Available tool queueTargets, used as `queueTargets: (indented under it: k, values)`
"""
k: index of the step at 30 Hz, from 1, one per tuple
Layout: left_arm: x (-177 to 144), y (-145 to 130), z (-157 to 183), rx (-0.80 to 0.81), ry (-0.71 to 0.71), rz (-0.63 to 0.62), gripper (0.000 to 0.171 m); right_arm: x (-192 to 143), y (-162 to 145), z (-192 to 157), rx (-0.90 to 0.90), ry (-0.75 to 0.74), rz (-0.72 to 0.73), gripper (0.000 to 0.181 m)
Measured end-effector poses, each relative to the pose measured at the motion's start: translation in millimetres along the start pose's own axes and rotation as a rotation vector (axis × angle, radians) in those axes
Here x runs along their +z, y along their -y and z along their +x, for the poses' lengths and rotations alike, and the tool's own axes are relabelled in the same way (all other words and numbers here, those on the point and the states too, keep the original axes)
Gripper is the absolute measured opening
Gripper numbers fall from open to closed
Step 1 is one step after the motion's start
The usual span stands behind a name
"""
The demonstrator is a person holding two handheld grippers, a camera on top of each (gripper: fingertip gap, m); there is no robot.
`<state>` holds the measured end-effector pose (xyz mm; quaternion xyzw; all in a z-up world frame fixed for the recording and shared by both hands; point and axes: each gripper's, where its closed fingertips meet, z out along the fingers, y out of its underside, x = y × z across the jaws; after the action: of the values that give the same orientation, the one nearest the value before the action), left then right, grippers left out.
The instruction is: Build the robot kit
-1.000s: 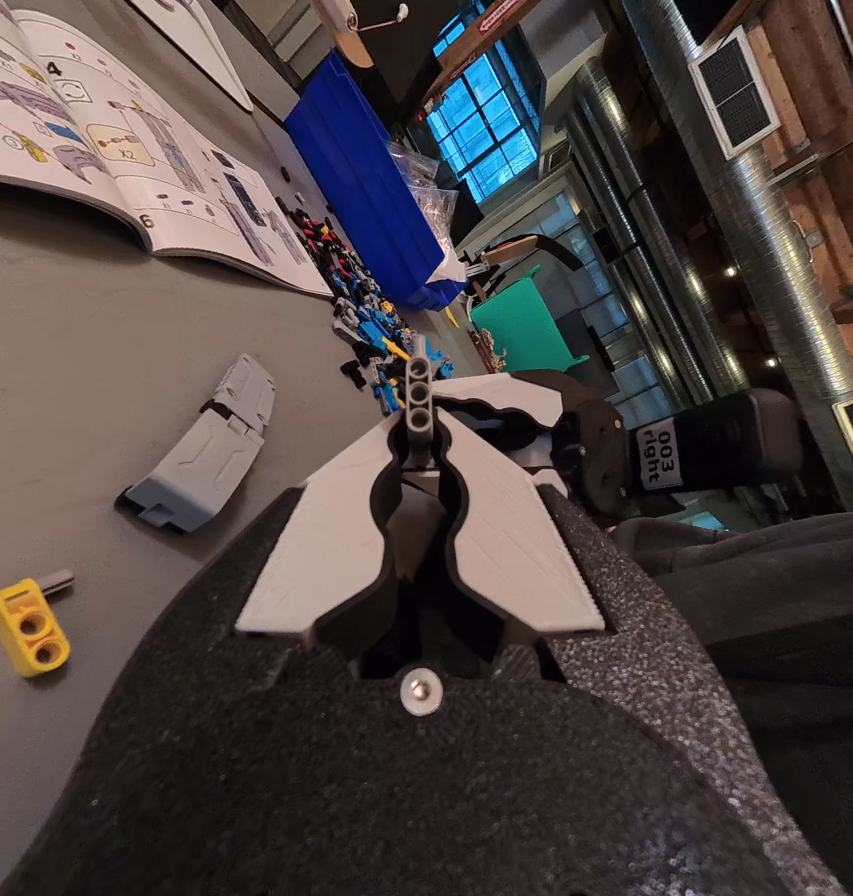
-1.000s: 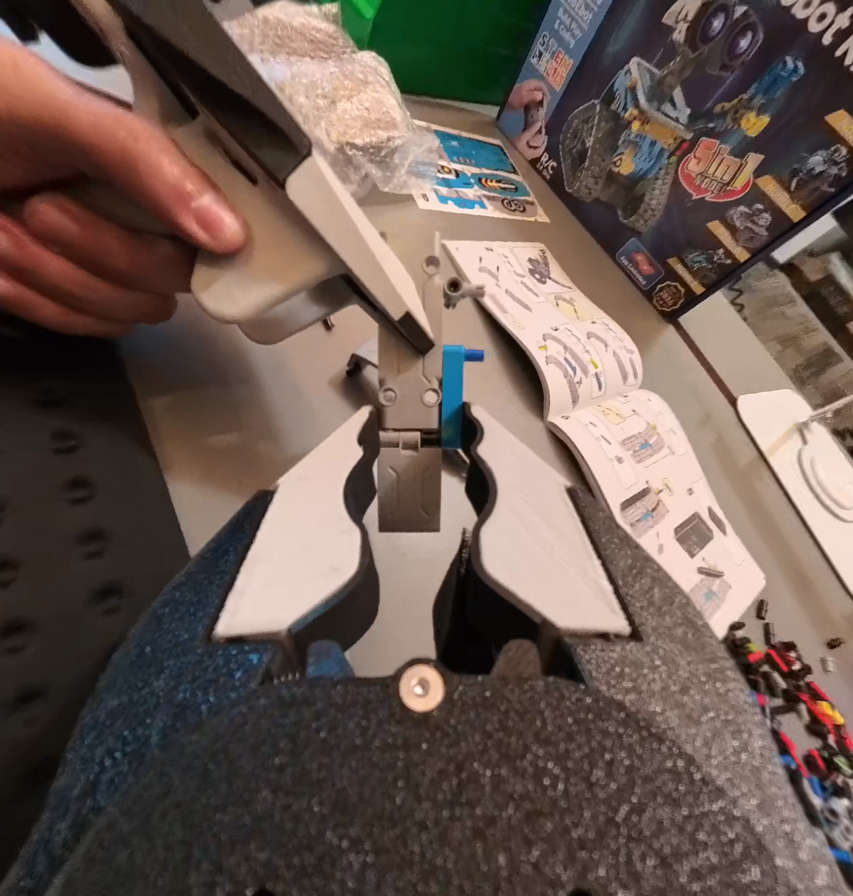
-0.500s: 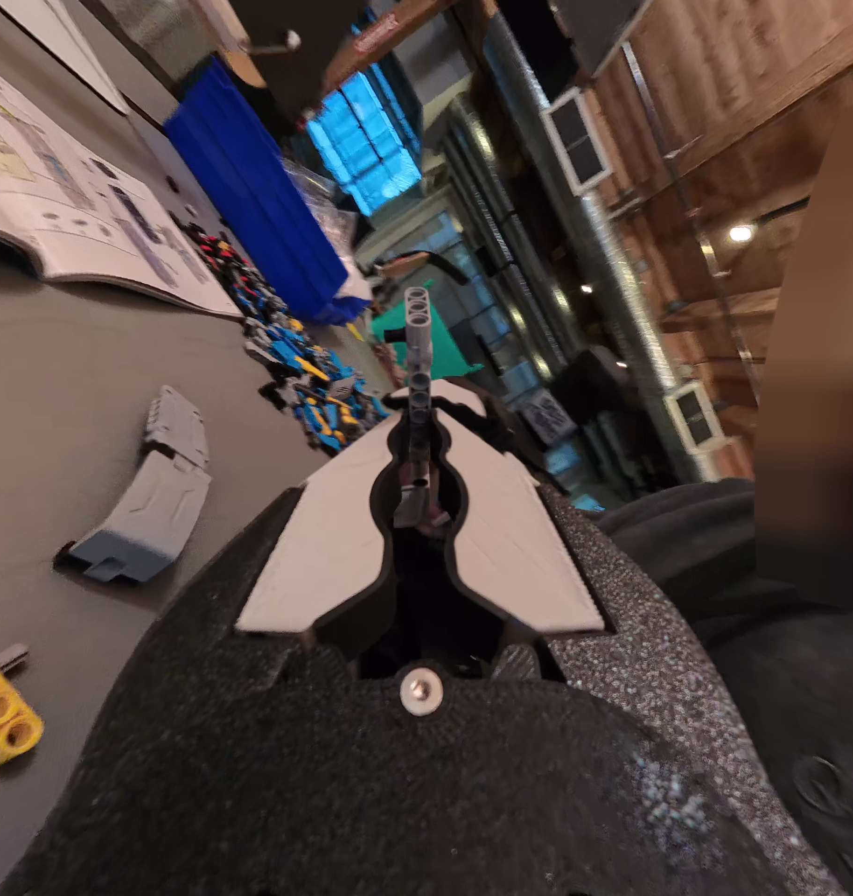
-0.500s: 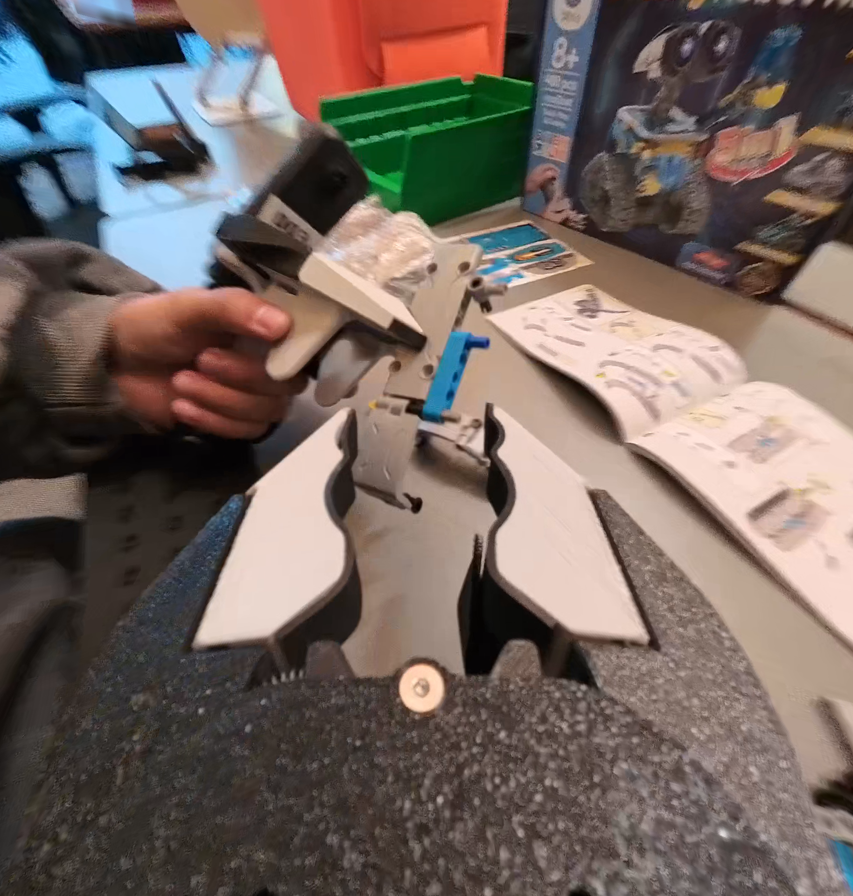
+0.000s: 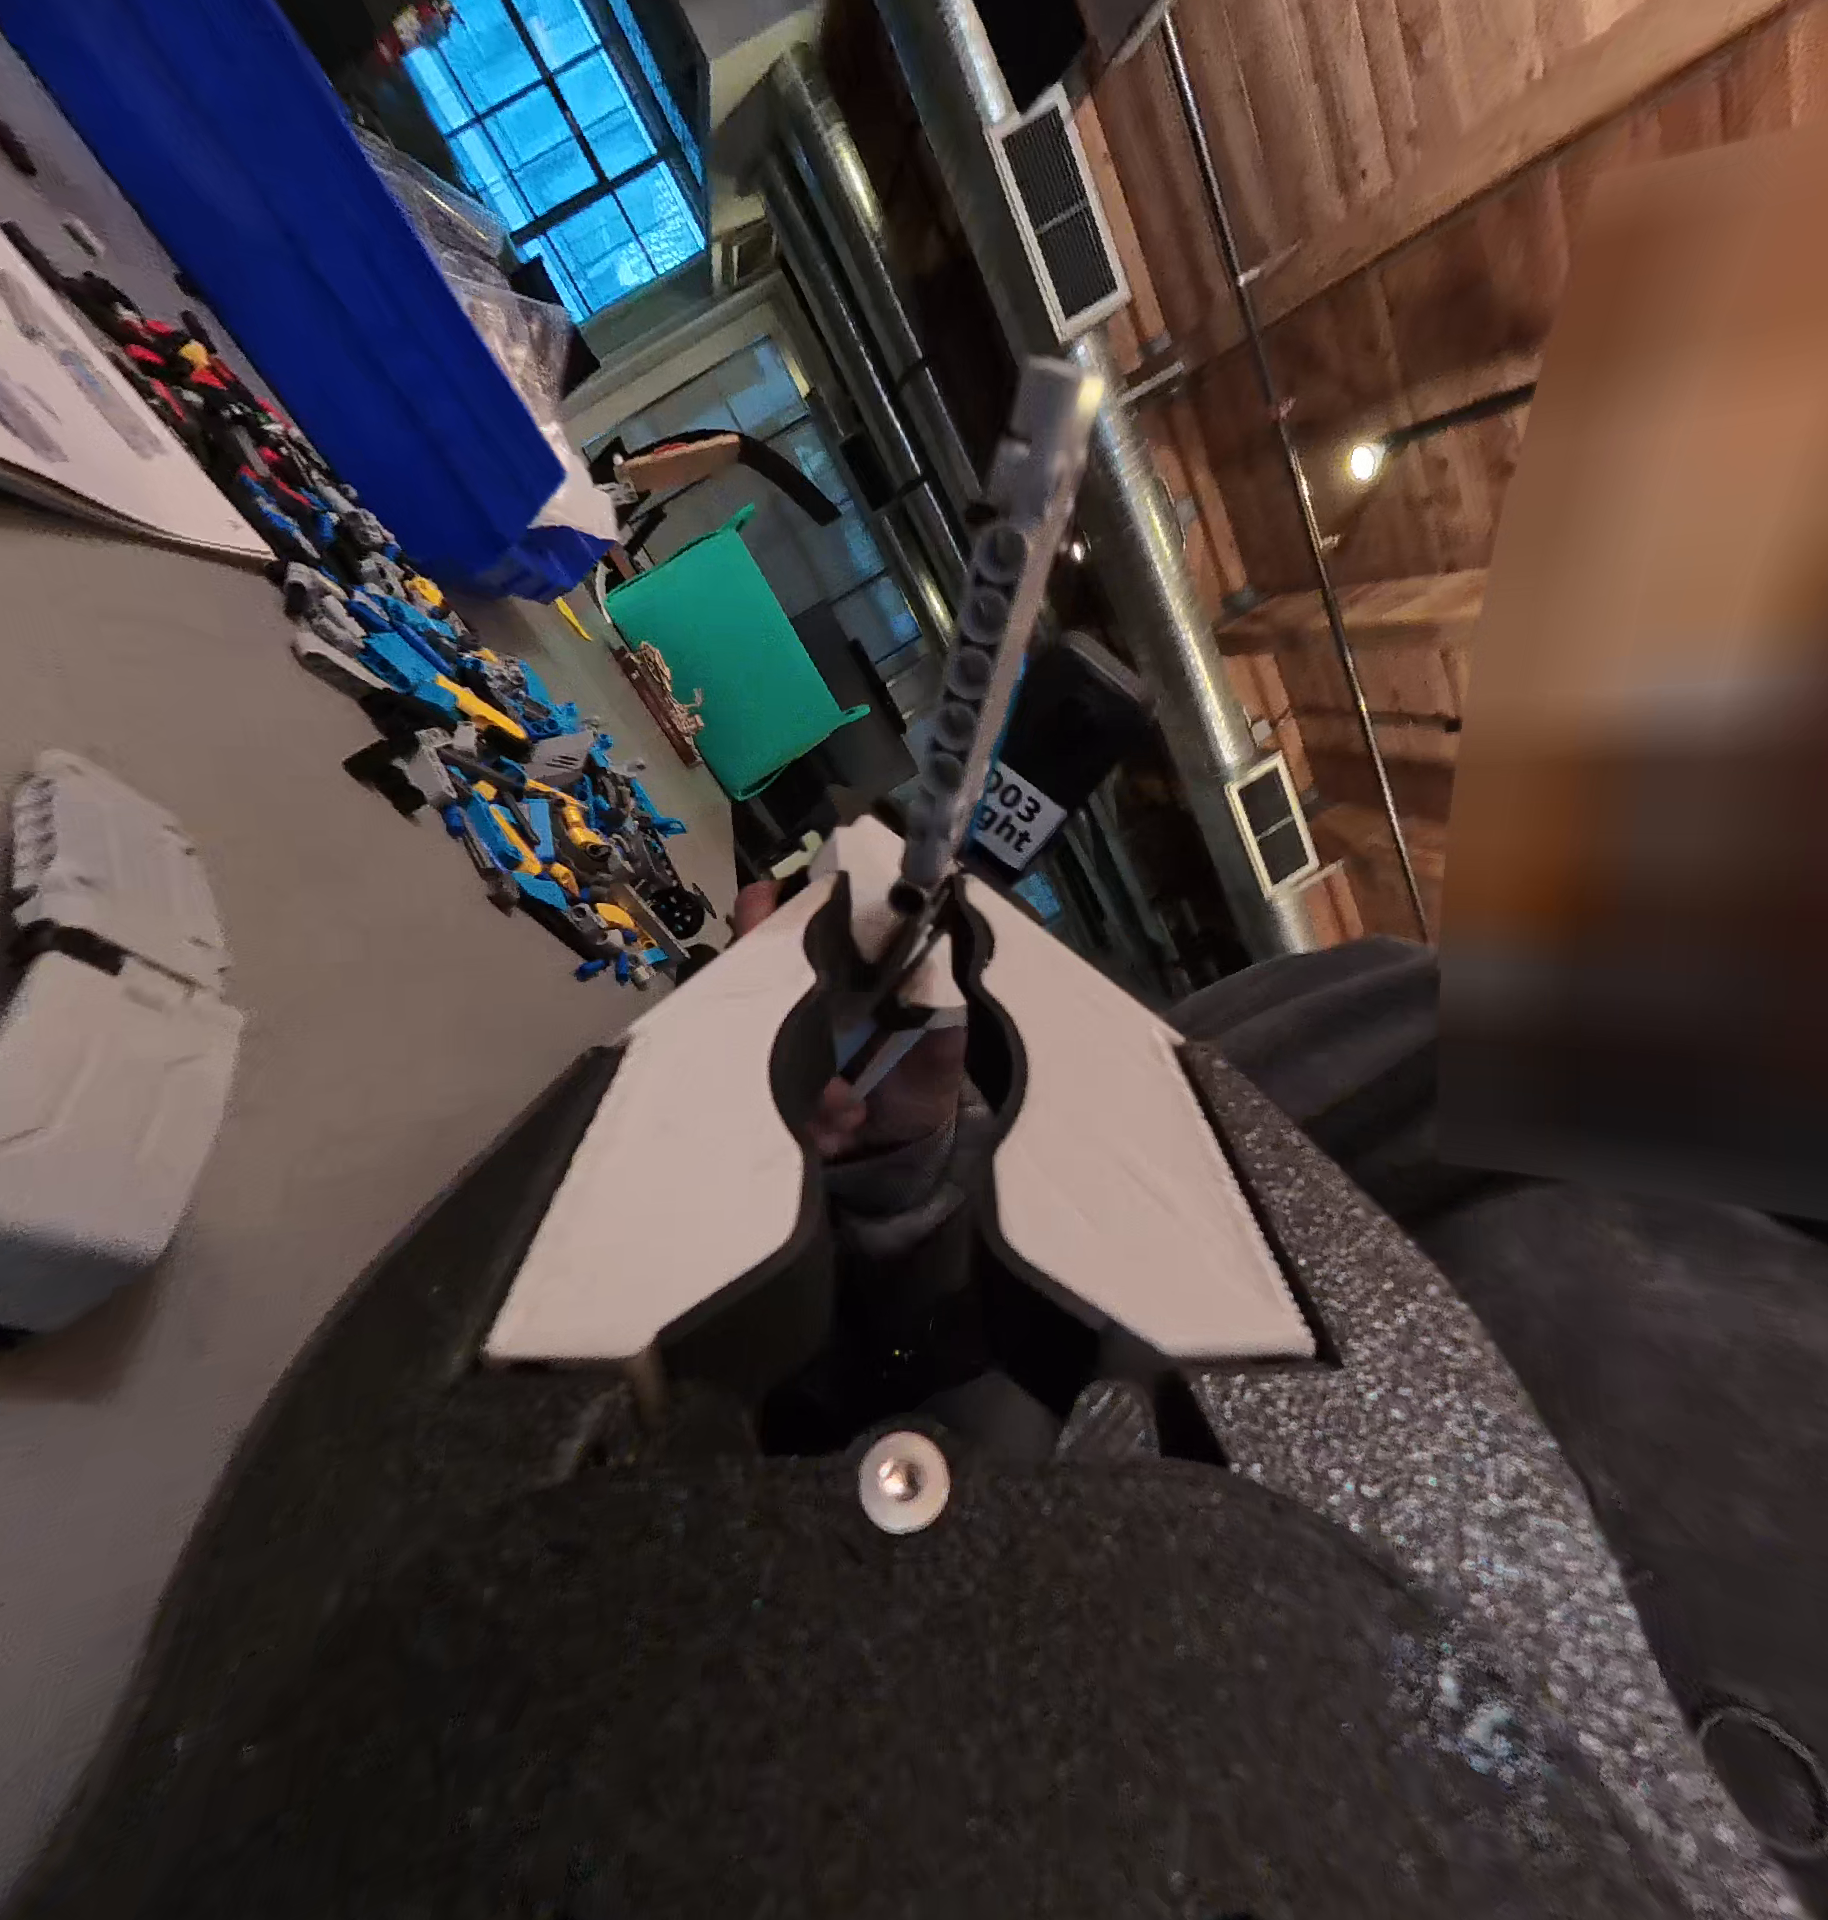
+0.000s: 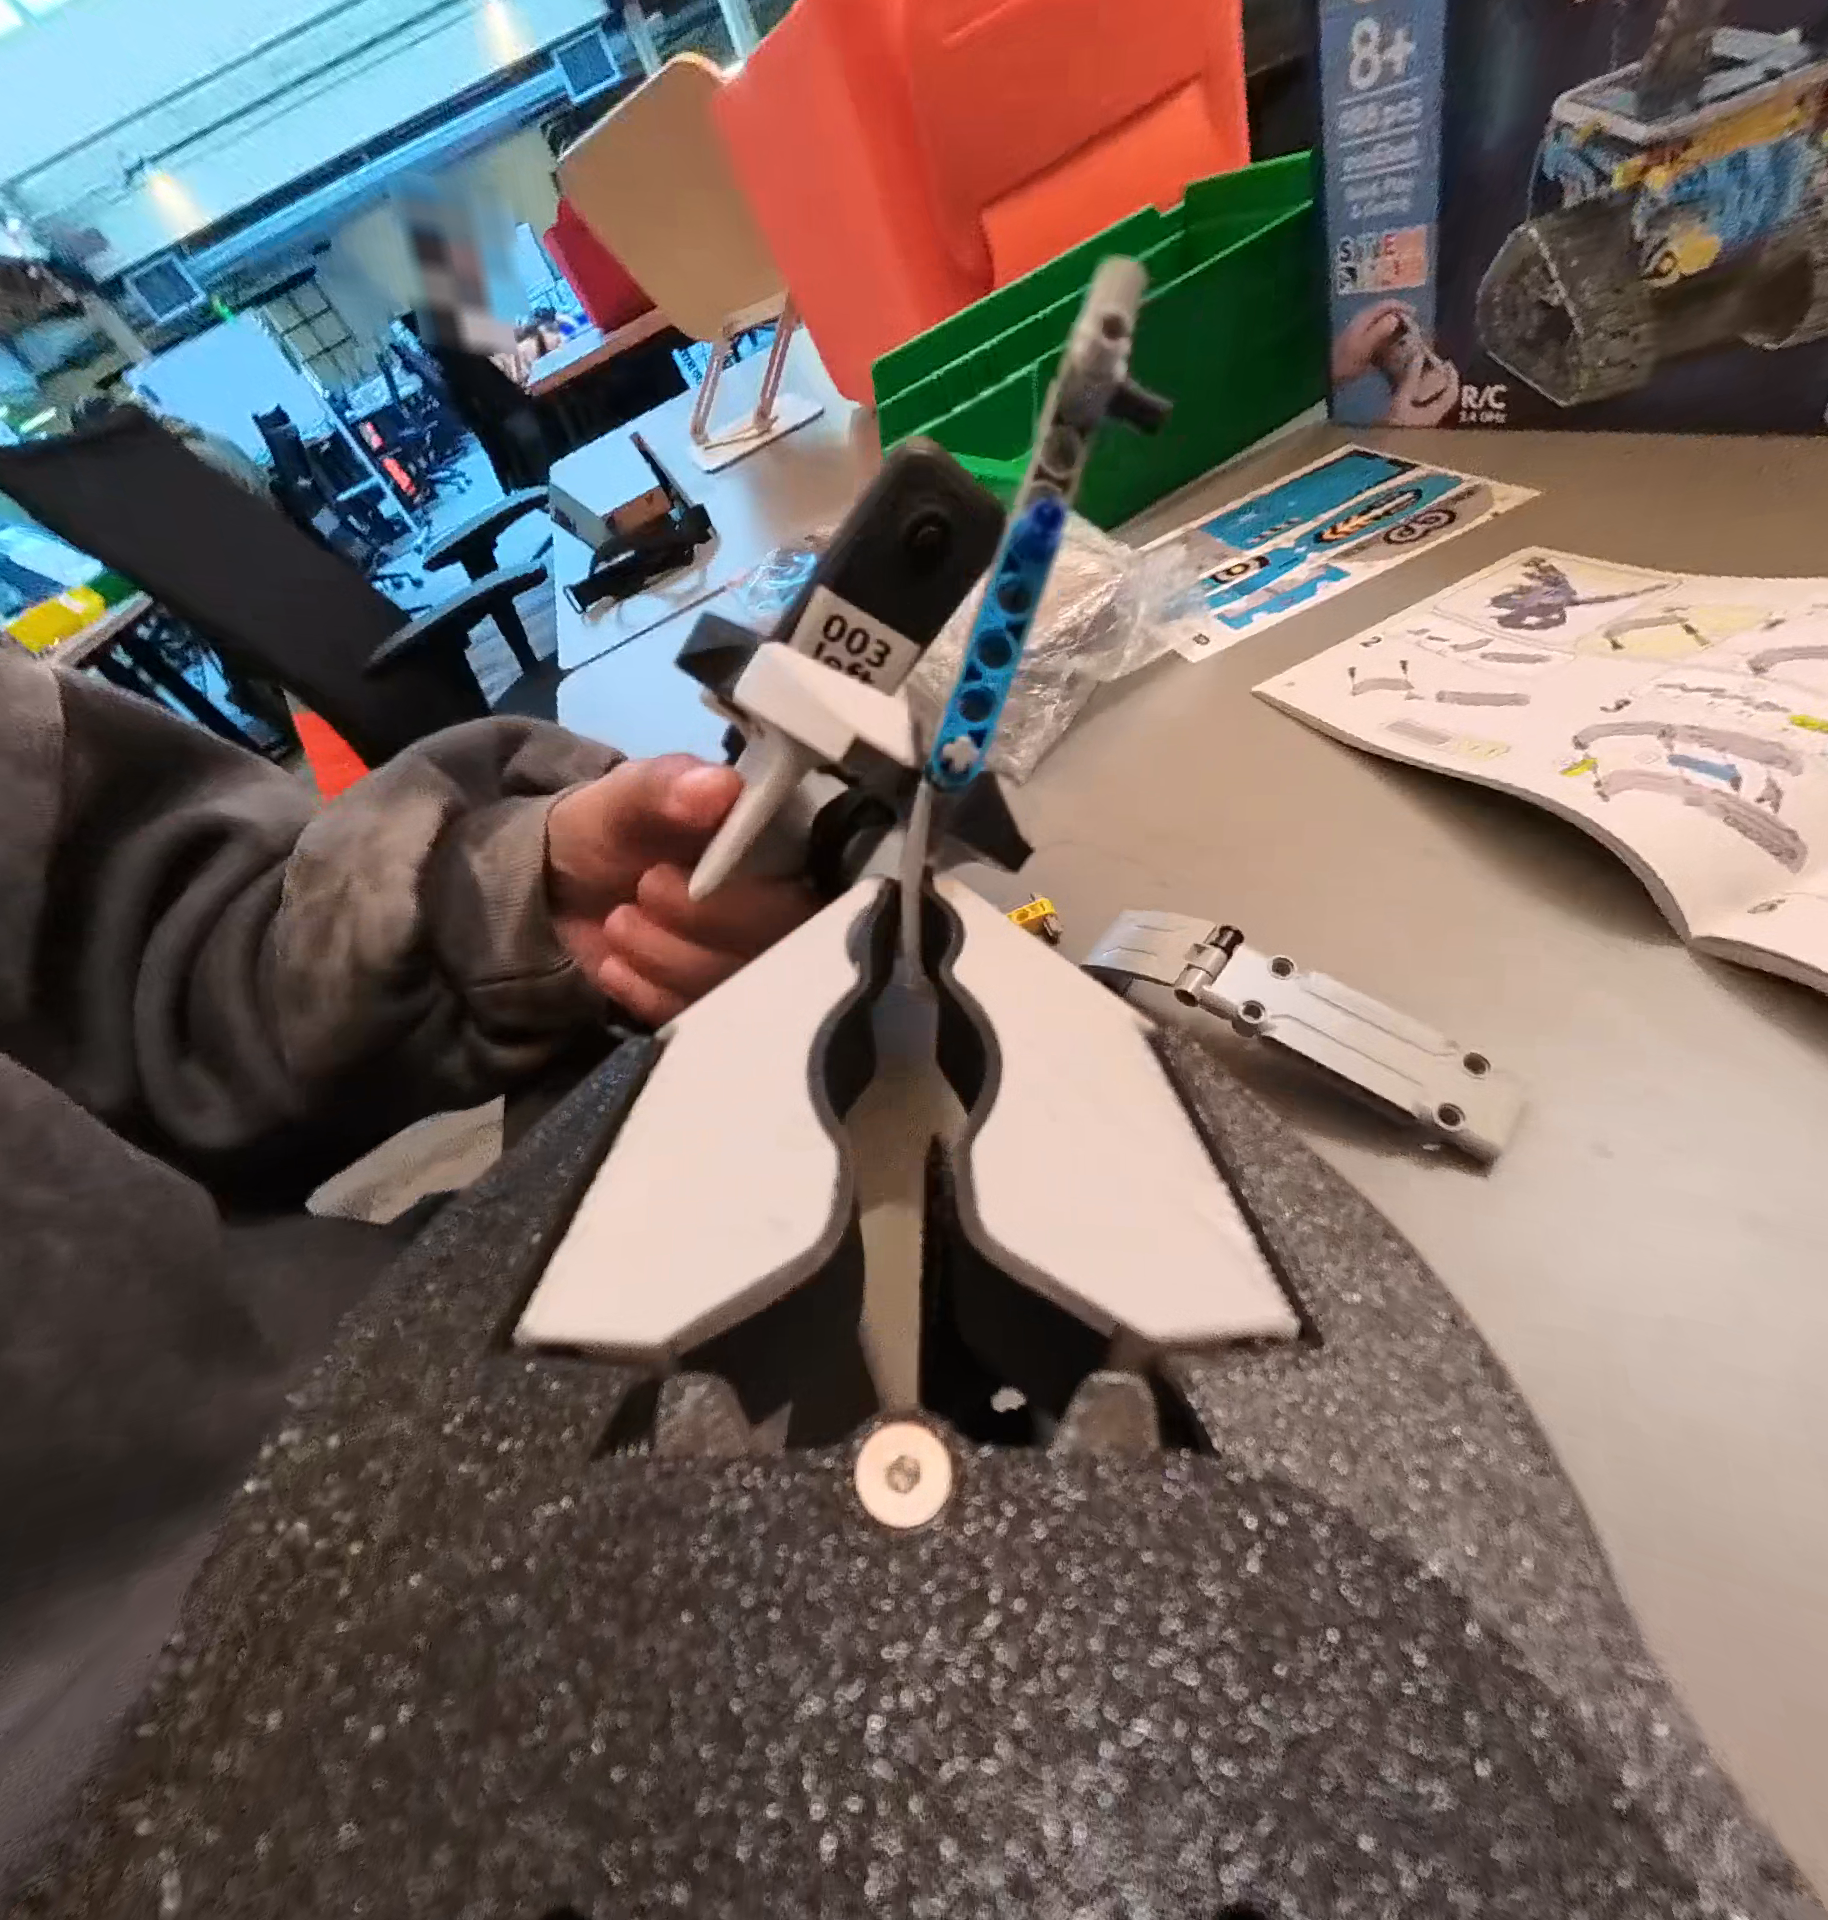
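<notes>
Together, two white plastic grippers, left gripper (image 5: 915,894) and right gripper (image 6: 915,894), pinch one slim grey-and-blue holed plastic beam assembly (image 6: 993,665) above the smooth grey table (image 6: 1512,1299).

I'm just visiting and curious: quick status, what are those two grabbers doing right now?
Left gripper shut on grey beam. Right gripper shut on the same piece, blue beam attached. Both lifted over table; nothing between.

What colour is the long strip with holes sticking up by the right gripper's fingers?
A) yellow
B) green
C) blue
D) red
C: the strip that rises above the right gripper is blue, with a row of round holes, next to a grey beam.
</notes>
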<state>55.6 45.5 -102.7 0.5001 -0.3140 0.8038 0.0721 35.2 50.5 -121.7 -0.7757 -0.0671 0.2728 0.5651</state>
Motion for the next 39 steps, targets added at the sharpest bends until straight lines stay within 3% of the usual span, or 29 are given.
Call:
queueTargets:
  k: [1,5,8,10,16,21,25,30,39]
  values:
    - [2.2,-2.8,3.5,0.013,-0.018,-0.014,0.008,0.5,0.3,0.5,0.019,0.001,0.010,0.002]
    - [3.6,-5.4,15.4,0.029,-0.089,-0.028,0.004,0.7,5.4,-14.0,0.123,0.140,0.052,0.003]
    - [-5.1,5.9,11.3,-0.046,-0.105,0.025,0.004,-4.0,4.9,-12.5,0.100,0.174,0.038,0.023]
    - [-14.8,16.5,8.2,-0.084,-0.113,0.079,0.003,-15.5,8.2,3.4,0.013,0.108,0.036,0.026]
    - [-26.6,24.3,1.0,-0.086,-0.076,0.095,0.003,-47.7,-10.0,97.1,-0.346,-0.355,-0.117,0.029]
    - [-38.0,33.7,-20.5,0.109,0.165,0.086,0.003,-38.3,-32.5,109.1,-0.299,-0.379,-0.228,0.029]
    - [-52.0,45.7,-31.8,0.223,0.307,0.111,0.004,-39.3,-32.5,114.1,-0.240,-0.390,-0.218,0.029]
    - [-62.3,58.1,-36.9,0.162,0.302,0.190,0.003,-39.3,-26.7,116.1,-0.133,-0.349,-0.166,0.029]
    - [-68.7,66.5,-39.8,0.148,0.308,0.231,0.003,-29.8,-37.4,114.9,-0.124,-0.310,-0.217,0.027]
